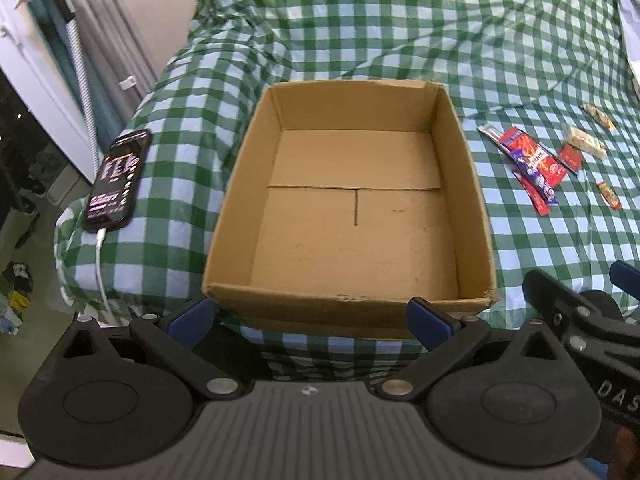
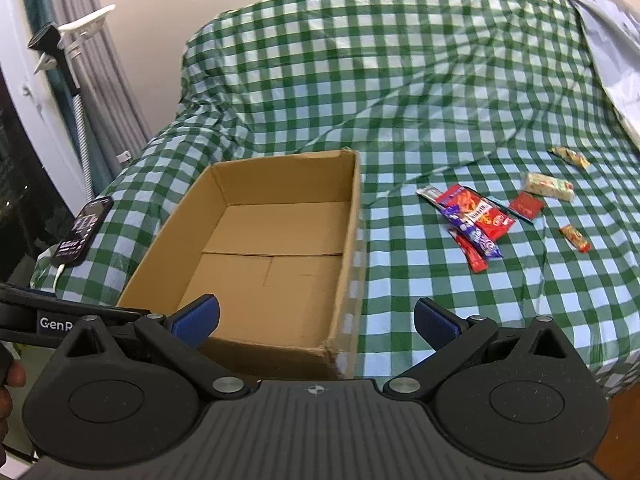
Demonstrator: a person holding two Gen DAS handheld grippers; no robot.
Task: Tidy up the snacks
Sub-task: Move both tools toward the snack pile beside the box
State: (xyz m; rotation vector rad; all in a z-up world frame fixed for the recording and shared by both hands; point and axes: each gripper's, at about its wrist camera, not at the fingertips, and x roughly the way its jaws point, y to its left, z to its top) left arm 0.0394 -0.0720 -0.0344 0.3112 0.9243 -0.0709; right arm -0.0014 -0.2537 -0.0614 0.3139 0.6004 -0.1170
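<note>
While you hold both tools low at the near edge of the bed, your left gripper [image 1: 314, 320] has its blue-padded fingers spread wide with nothing between them, sitting at the bottom of the left wrist view just in front of the cardboard box [image 1: 476, 184]. That box fills the centre of the frame, open at the top, with only its folded bottom flaps showing inside. It rests on the green and white checked sheet [image 1: 360, 32]. At the left of that view a phone [image 1: 118, 178] lies face up with its screen lit and a white cable [image 1: 100, 264] running from its near end. Your right gripper [image 2: 316, 322] is likewise released, fingers parted and empty, at the bottom of the right wrist view; its left pad [image 2: 198, 318] overlaps the box's near wall in the frame. The snacks sit on the sheet at the right of both views, well apart from the box: a red packet [image 2: 484, 214] overlapped by a purple wrapper [image 2: 474, 232], a thin red stick [image 2: 472, 254] below them, a small red square packet [image 2: 526, 205], a pale bar [image 2: 548, 186], and two small yellowish sweets [image 2: 570, 157] [image 2: 576, 237]. A grey-white bag [image 2: 612, 40] lies at the upper right.
</note>
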